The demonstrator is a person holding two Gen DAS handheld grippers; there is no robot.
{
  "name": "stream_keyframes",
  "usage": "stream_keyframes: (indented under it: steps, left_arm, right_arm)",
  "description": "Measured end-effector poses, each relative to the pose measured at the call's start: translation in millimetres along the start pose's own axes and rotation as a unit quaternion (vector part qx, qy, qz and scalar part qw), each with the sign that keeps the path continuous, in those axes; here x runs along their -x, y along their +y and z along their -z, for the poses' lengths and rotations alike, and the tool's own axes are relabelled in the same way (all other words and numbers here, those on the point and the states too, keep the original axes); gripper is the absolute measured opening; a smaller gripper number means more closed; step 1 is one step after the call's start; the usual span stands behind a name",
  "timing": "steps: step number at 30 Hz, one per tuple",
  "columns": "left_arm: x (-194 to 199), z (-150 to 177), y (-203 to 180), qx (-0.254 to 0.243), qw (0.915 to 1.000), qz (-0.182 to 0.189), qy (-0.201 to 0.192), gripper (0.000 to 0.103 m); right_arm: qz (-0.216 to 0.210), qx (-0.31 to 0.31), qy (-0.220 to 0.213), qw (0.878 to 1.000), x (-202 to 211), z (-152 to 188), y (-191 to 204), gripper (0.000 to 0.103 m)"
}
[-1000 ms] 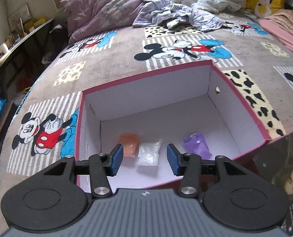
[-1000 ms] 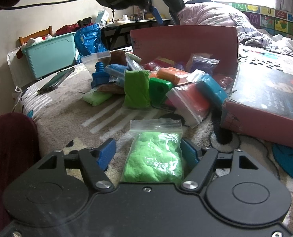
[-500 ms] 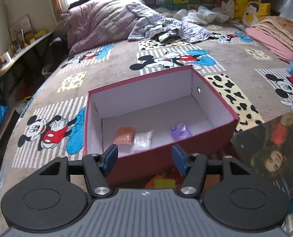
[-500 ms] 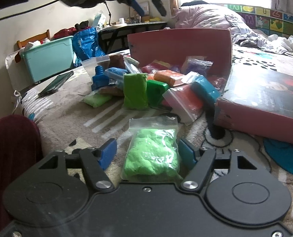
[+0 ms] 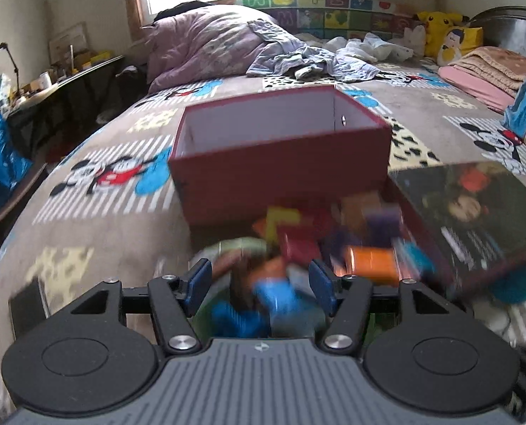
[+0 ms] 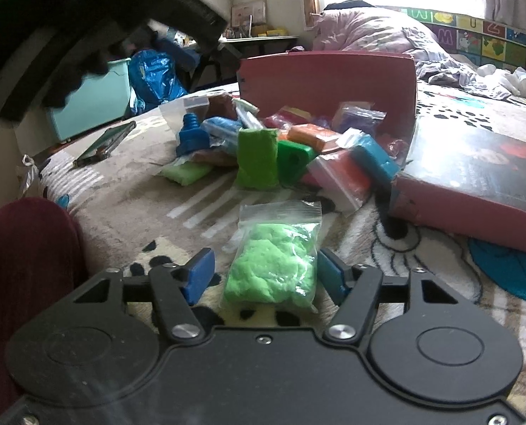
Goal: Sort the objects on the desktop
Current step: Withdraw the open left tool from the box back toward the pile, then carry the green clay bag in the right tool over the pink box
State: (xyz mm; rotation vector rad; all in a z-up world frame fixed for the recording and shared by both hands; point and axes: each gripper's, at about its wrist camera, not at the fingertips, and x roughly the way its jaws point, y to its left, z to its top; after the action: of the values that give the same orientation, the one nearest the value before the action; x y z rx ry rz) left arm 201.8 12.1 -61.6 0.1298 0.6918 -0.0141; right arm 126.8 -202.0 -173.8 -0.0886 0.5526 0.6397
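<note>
Left tongs [image 5: 259, 281] spread wide above a blurred heap of coloured packets [image 5: 337, 248] on the cartoon-print bed blanket [image 5: 96, 219], dark red open cardboard box [image 5: 280, 173] just beyond, right tongs [image 6: 266, 274] spread wide around a clear zip bag of green putty [image 6: 273, 265] lying on the blanket.

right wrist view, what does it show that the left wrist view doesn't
Only the right wrist view shows the bag of light green clay lying between the open right gripper, plus the phone on the blanket and the teal bin.

Only the left wrist view shows the open top and white inside walls of the red box, the Pikachu plush, and the open left gripper above the blurred pile.

Both show the red box, the pile of coloured clay packs and the dark box lid.
</note>
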Motion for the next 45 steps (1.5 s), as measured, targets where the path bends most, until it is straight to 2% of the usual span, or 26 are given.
stream_keyframes:
  steps: [6, 15, 18, 20, 24, 32, 38, 43, 45]
  left_arm:
    - [21.7, 36.5, -0.8, 0.004, 0.9998, -0.008, -0.019, 0.059]
    - [29.1, 80.9, 1.0, 0.048, 0.9986, 0.01, -0.022, 0.059]
    - [27.4, 90.9, -1.9, 0.053, 0.9983, 0.019, -0.018, 0.059]
    - [25.3, 95.9, -5.1, 0.05, 0.9983, 0.025, -0.017, 0.059]
    - [21.8, 104.5, -13.6, 0.037, 0.9984, 0.037, -0.022, 0.059]
    - [5.2, 123.6, -26.1, 0.014, 0.9989, 0.039, -0.024, 0.059]
    - [-3.6, 120.8, -25.3, 0.028, 0.9976, 0.056, -0.031, 0.059]
    - [-9.1, 116.2, -26.4, 0.029, 0.9972, 0.061, -0.03, 0.059]
    - [-10.3, 115.0, -28.4, 0.025, 0.997, 0.068, -0.028, 0.07]
  right_arm:
    - [0.025, 0.023, 0.006, 0.999, -0.9, -1.1, 12.1, 0.067]
    - [0.051, 0.048, 0.014, 0.997, -5.0, -2.2, 20.3, 0.067]
    - [0.048, 0.043, 0.016, 0.998, -1.8, -3.0, 17.8, 0.059]
    - [0.046, 0.039, 0.017, 0.998, 0.3, -3.6, 16.0, 0.053]
    - [0.042, 0.033, 0.019, 0.998, 4.4, -4.7, 12.6, 0.052]
    - [0.044, 0.013, 0.02, 0.999, 15.9, -10.0, 1.5, 0.051]
    - [0.043, -0.006, 0.013, 0.999, 25.5, -30.6, -10.1, 0.051]
    - [0.029, -0.013, -0.002, 0.999, 29.6, -65.1, -18.3, 0.051]
    - [0.025, -0.016, -0.01, 1.0, 29.8, -81.5, -22.5, 0.051]
